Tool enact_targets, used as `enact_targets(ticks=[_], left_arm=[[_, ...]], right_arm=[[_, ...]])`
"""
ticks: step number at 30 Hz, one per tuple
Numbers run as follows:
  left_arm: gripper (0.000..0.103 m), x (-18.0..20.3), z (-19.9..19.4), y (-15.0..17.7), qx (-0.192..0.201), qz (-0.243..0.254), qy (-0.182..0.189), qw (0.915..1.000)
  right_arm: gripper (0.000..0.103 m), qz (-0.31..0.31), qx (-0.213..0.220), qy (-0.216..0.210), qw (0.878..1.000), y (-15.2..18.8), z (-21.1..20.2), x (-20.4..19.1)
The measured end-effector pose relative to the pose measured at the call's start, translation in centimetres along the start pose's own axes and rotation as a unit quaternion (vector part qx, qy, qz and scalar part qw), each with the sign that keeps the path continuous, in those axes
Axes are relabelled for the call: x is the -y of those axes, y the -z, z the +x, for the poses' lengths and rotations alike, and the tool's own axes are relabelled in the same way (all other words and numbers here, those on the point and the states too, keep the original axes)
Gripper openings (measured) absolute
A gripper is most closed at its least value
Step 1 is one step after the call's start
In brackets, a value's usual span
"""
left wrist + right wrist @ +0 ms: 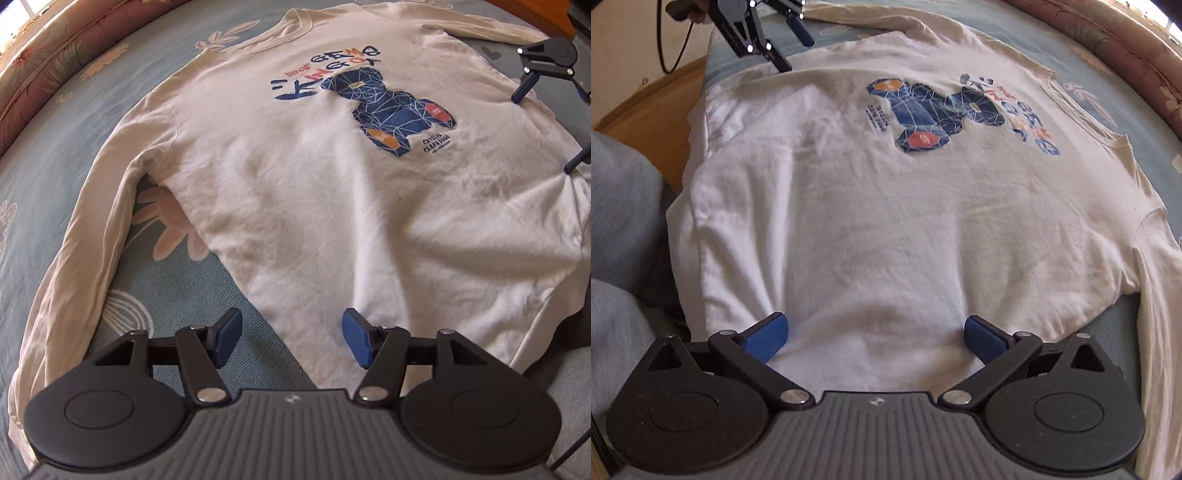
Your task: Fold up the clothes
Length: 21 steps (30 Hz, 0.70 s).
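Hovering over flat shirt (pixel 314 206), both grippers open.

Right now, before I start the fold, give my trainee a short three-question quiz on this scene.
1. True or false: the white long-sleeved shirt lies spread out, print side up.
2. What does the shirt lie on? A) a floral bedsheet B) a wooden table C) a tiled floor
3. How do the jaws of the left gripper and right gripper stand?

Key:
1. True; the blue bear print faces up.
2. A.
3. Both open, nothing clamped.
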State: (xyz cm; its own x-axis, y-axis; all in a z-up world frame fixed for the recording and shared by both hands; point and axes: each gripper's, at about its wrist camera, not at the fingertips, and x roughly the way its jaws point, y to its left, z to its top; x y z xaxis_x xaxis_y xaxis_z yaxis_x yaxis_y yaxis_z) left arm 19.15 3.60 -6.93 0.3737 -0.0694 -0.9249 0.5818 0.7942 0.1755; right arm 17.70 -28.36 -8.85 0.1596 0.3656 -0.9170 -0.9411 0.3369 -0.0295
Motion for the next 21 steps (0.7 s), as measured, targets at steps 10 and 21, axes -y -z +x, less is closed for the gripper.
enact_targets(ticks=[10, 21], left_arm=[[0.066, 1.3, 0.6, 0.3, -0.003, 0.001, 0.038, 0.9993], [0.066, 6.7, -2.2, -0.5, 0.059, 0.121, 0.065, 0.9887]], right_arm=[[0.103, 0.002, 0.029, -0.029, 0.999, 0.4, 0.4, -0.5], [0.103, -0.068, 0.031, -0.006, 0.997, -2.0, -1.2, -1.4]])
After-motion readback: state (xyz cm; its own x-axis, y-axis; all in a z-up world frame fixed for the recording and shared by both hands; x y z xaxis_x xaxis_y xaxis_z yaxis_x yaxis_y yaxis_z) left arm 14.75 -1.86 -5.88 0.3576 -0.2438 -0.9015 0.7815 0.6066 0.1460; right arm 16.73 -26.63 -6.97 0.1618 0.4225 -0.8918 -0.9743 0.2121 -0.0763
